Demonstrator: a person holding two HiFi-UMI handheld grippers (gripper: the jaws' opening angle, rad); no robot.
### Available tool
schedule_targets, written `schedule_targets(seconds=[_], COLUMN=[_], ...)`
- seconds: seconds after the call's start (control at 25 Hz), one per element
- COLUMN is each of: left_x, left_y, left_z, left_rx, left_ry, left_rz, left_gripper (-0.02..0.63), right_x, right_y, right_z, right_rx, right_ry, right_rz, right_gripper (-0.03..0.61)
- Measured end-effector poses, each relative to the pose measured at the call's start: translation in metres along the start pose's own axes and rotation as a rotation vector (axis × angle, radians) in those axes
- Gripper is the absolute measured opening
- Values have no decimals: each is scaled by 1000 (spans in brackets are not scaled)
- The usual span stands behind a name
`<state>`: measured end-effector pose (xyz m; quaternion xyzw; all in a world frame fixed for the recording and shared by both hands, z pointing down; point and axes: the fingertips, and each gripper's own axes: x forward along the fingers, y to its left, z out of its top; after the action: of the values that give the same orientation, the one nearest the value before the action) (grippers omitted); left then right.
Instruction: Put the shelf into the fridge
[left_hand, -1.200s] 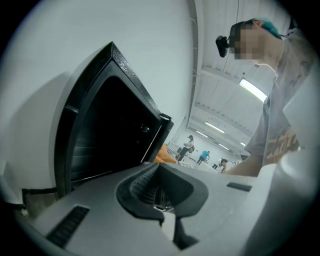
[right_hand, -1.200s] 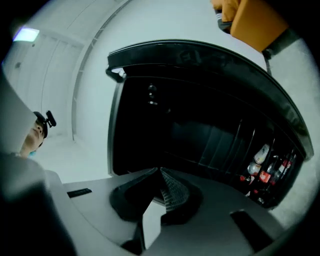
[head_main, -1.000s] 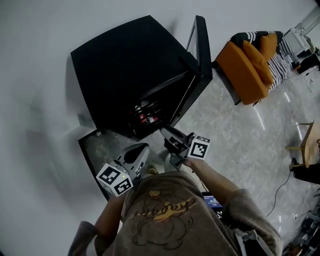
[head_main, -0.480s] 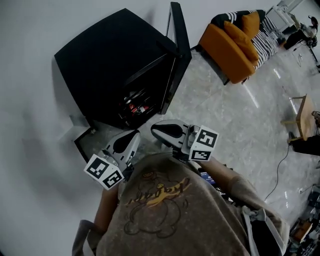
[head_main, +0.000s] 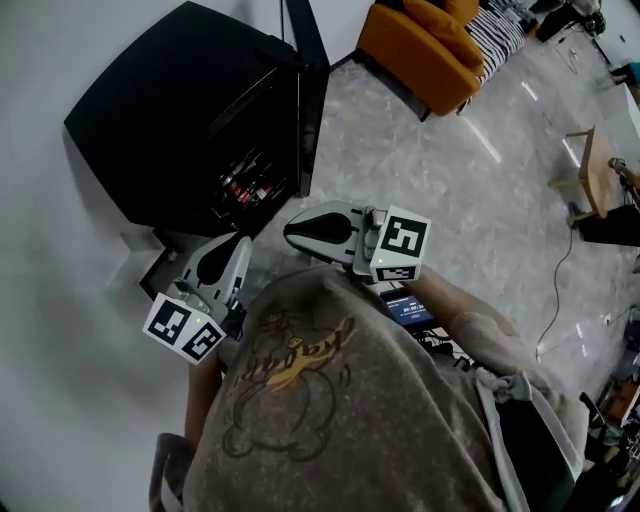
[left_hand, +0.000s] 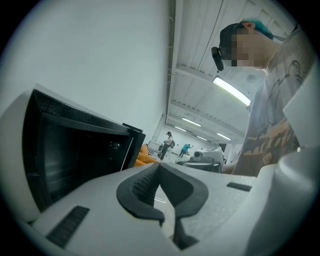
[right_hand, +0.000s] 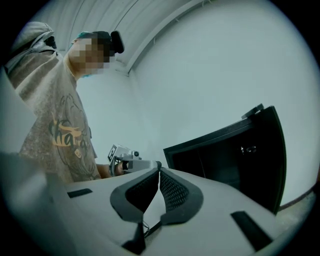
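Observation:
The black fridge stands against the white wall with its door swung open and bottles on a lower level inside. A dark-framed flat panel, perhaps the shelf, lies on the floor by the fridge's near corner, mostly hidden. My left gripper hovers just before it, shut and empty. My right gripper points left below the open door, also shut with nothing held. In the left gripper view the jaws meet, with the fridge to the left. In the right gripper view the gripper is shut beside the fridge.
An orange sofa with a striped cushion stands beyond the fridge door. A small wooden table and a floor cable are at the right. A lit device hangs at the person's waist. The white wall runs along the left.
The head view has swung, so the fridge now sits higher and further left. Both grippers have drawn in close to the person's chest, and both remain shut.

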<state>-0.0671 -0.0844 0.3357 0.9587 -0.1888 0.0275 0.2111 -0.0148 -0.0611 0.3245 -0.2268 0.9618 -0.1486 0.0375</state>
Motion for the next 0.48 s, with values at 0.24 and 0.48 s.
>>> schedule_targets(seconds=[0.24, 0.48], left_x=[-4, -9], left_y=[0, 2], left_z=[-9, -21], left_rx=[-23, -38], left_ry=[-1, 14], left_rz=[5, 17], left_gripper=[5, 5], right_x=[-3, -4], right_y=[1, -4], right_z=[-5, -13], right_rx=[-15, -15], right_ry=[36, 63], right_rz=[6, -15], right_gripper=[26, 26])
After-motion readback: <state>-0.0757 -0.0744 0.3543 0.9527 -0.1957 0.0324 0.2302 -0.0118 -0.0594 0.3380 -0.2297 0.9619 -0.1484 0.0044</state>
